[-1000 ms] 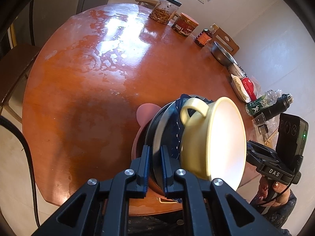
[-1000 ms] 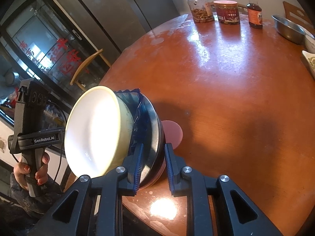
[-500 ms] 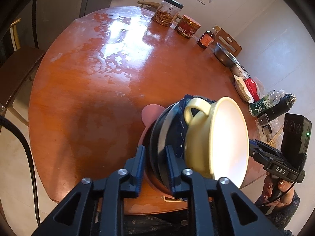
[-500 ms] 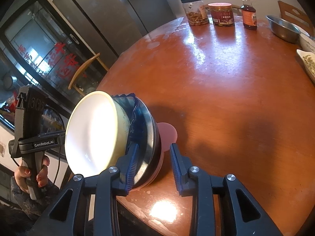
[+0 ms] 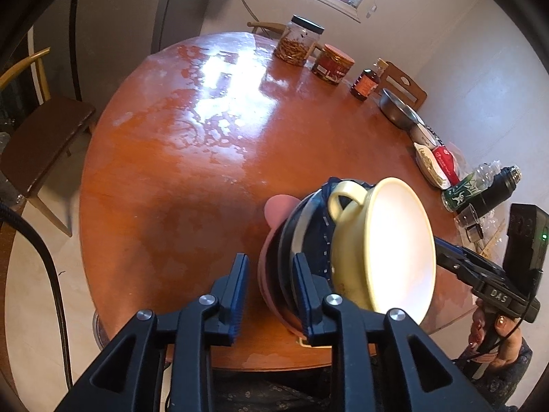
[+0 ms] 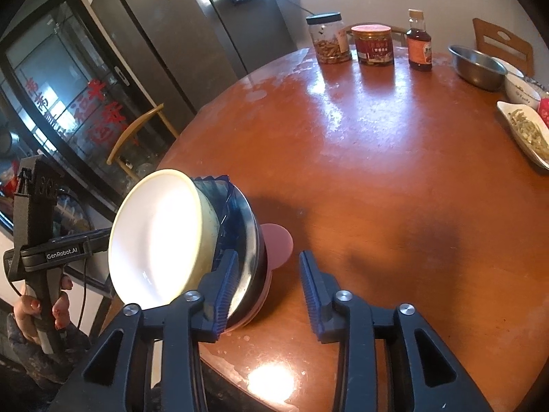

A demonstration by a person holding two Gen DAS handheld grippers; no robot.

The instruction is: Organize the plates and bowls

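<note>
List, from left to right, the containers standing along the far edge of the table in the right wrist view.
Clear jar with a black lid → red-labelled jar with a pink lid → brown sauce bottle → steel bowl → small white bowl.

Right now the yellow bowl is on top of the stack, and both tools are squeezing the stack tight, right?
Not quite. The yellow bowl does top the stack, but both tools have just been opening. In the right wrist view the right tool gapes beside the stack; in the left wrist view the left tool stands loose around its rim.
</note>
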